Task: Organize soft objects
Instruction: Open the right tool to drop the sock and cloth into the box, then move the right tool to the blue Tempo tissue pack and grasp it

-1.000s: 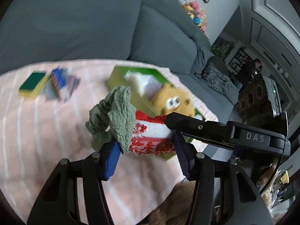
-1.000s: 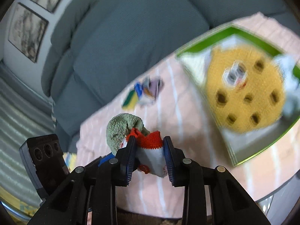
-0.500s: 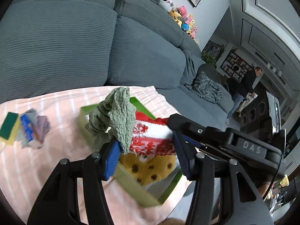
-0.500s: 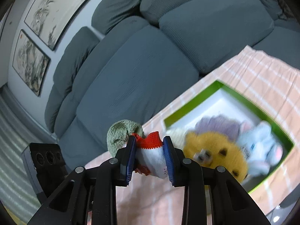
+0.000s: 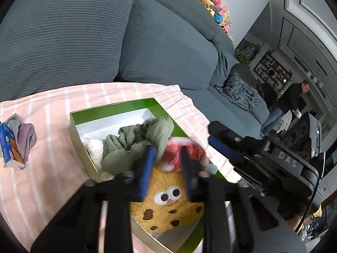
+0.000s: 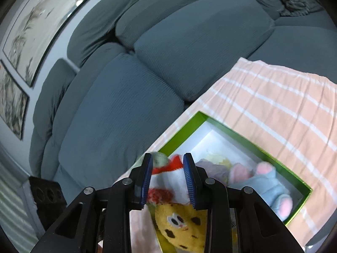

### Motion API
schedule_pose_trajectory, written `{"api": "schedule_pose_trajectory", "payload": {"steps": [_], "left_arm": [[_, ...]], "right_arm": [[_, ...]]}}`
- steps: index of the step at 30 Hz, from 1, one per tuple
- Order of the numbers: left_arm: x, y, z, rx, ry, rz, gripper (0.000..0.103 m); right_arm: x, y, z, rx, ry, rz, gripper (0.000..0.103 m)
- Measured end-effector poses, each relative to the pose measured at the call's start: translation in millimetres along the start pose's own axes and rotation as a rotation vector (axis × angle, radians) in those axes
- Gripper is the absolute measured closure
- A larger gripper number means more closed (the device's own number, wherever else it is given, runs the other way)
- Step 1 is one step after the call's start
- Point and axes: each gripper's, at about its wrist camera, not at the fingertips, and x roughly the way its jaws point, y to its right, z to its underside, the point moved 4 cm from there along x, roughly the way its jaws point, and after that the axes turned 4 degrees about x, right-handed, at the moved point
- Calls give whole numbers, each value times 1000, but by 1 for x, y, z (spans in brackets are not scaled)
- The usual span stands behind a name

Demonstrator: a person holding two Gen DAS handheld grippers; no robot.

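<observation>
1. Both grippers hover over the green box, which sits on the pink striped cloth near the edge that faces the grey sofa.
2. The right gripper has its fingers closed on a red-and-white knitted sock; white knit bulges between the blue pads.
3. The left gripper is blurred; the same sock shows between its fingers, but I cannot tell whether they pinch it or have let go.
4. A crumpled green cloth is bunched against the sock and drapes into the box, partly over a white fluffy thing.
5. Below the sock lies a yellow cookie plush with googly eyes, filling the near end of the box. A pale blue bunny plush lies at the far side.
6. A small pile of folded cloths and a blue packet waits at the left edge of the striped cloth, well apart from the box.
7. Risks, as I judge them: the sock sits high on the cookie plush, so once released it may roll over the box's edge. The green cloth clings to the sock and could be dragged back out if either gripper lifts away before opening fully.
</observation>
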Motion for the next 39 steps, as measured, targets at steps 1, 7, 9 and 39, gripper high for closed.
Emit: {"api": "schedule_pose_trajectory", "payload": {"steps": [1,7,9,39], "left_arm": [[0,-1,0,-3,3,0,94],[-7,-6,3,2,4,-37,95],[-17,-10,2,6,17,-51,95],[-220,-239,142,-344,122,-600,38]], "right_arm": [[-3,0,-1,0,11,0,70],[-13,-9,0,-30,35,6,70],[-16,-13,1,-41,41,5,70],[95,-152,120,-351,-238,74,11]]}}
